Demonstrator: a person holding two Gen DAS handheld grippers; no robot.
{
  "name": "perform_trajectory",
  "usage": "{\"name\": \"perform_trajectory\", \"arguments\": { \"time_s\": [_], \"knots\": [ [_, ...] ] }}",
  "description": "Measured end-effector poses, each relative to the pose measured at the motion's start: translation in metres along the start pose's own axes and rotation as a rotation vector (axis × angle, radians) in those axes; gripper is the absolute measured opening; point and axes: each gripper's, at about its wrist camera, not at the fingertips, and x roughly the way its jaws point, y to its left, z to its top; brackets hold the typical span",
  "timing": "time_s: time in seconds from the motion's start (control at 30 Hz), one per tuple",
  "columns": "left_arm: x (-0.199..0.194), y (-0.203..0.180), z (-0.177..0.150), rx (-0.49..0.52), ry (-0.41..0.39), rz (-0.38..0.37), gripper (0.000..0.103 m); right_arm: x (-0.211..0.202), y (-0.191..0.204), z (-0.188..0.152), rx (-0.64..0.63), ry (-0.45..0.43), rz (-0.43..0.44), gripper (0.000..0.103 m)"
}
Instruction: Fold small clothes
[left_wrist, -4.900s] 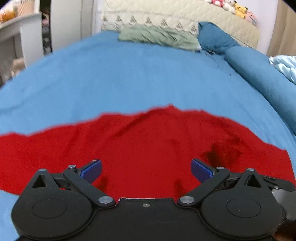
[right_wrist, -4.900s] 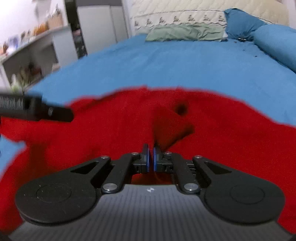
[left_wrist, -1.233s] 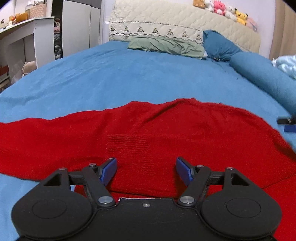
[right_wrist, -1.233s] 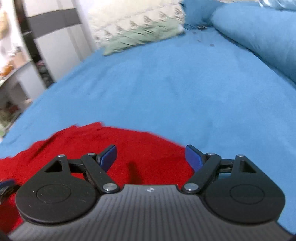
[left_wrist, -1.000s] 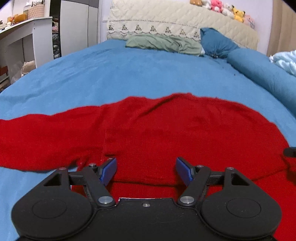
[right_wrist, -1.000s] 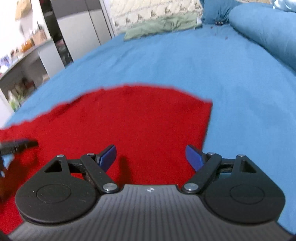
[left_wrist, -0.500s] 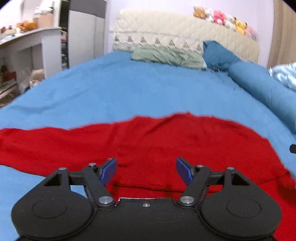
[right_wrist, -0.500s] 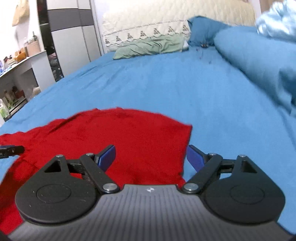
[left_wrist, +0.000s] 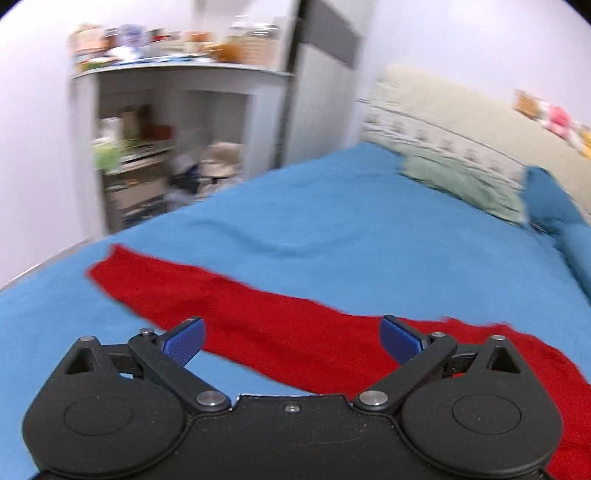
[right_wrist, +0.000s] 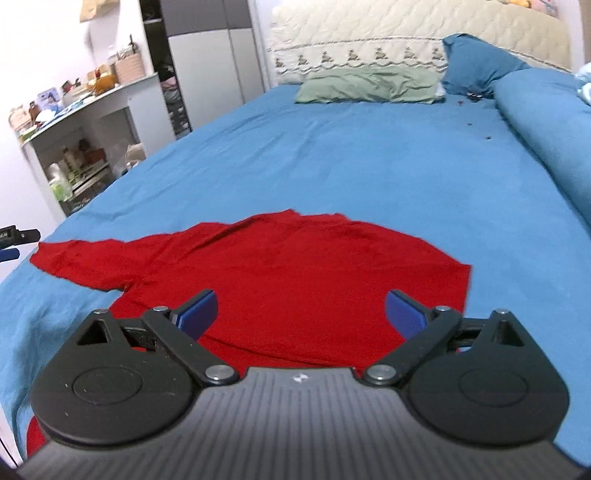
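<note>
A red knit sweater (right_wrist: 295, 273) lies flat on the blue bedsheet (right_wrist: 369, 166), its right side folded in and its left sleeve (left_wrist: 207, 299) stretched out to the left. My left gripper (left_wrist: 291, 341) is open and empty, above that sleeve near where it joins the body. My right gripper (right_wrist: 301, 312) is open and empty, above the sweater's near part. The left gripper's tip also shows at the left edge of the right wrist view (right_wrist: 14, 240).
A green pillow (right_wrist: 369, 88), a blue pillow (right_wrist: 476, 64) and a cream headboard (right_wrist: 406, 33) are at the far end. A blue bolster (right_wrist: 546, 122) runs along the right. A white shelf unit (left_wrist: 155, 147) with clutter stands left of the bed.
My left gripper has swung left, from over the sweater's body to over its left sleeve. My right gripper has pulled back and turned to face the sweater's body. Both stay open.
</note>
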Motion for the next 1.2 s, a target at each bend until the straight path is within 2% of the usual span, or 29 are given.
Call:
{"name": "perform_trajectory", "arguments": {
  "time_s": [0.07,0.17,0.23,0.33,0.4,0.5,0.57,0.6,0.67,0.7,0.73,0.77,0.9,1.03,1.13,1.2],
  "knots": [
    [0.016,0.026,-0.001,-0.017,0.010,0.064,0.099,0.013,0.006,0.000,0.005,0.016,0.012,0.103],
    [0.044,0.064,-0.002,-0.110,0.041,0.120,0.087,0.030,0.012,-0.005,0.025,0.038,0.035,0.103],
    [0.061,0.089,-0.004,-0.191,0.058,0.123,0.076,0.040,0.016,-0.007,0.027,0.050,0.044,0.103],
    [0.081,0.115,-0.005,-0.260,0.060,0.118,0.071,0.049,0.020,-0.015,0.016,0.063,0.050,0.103],
    [0.094,0.121,-0.003,-0.296,0.058,0.100,0.063,0.055,0.022,-0.019,0.009,0.072,0.049,0.103],
    [0.107,0.133,-0.002,-0.405,0.049,0.056,0.061,0.062,0.025,-0.023,0.006,0.083,0.050,0.103],
    [0.113,0.143,-0.001,-0.481,0.038,0.050,0.054,0.065,0.026,-0.025,0.010,0.084,0.061,0.103],
    [0.116,0.145,0.001,-0.500,0.038,0.055,0.047,0.067,0.027,-0.026,0.012,0.083,0.066,0.103],
    [0.118,0.146,0.003,-0.508,0.041,0.064,0.043,0.070,0.030,-0.027,0.009,0.086,0.067,0.103],
    [0.120,0.147,0.004,-0.509,0.041,0.069,0.033,0.071,0.031,-0.027,0.006,0.089,0.066,0.103],
    [0.122,0.147,0.005,-0.505,0.047,0.080,0.013,0.071,0.032,-0.028,0.002,0.088,0.067,0.103],
    [0.124,0.147,0.006,-0.496,0.056,0.092,0.004,0.071,0.032,-0.028,0.000,0.087,0.069,0.103],
    [0.117,0.135,0.015,-0.437,0.039,0.090,0.004,0.071,0.032,-0.029,-0.004,0.089,0.067,0.103],
    [0.095,0.082,0.039,-0.256,-0.021,0.064,0.003,0.067,0.030,-0.027,-0.001,0.076,0.063,0.103],
    [0.073,0.017,0.057,-0.126,-0.080,-0.072,0.003,0.061,0.027,-0.024,0.018,0.052,0.046,0.103],
    [0.054,-0.044,0.062,0.025,-0.110,-0.163,0.003,0.056,0.023,-0.023,0.031,0.034,0.024,0.103]
  ]
}}
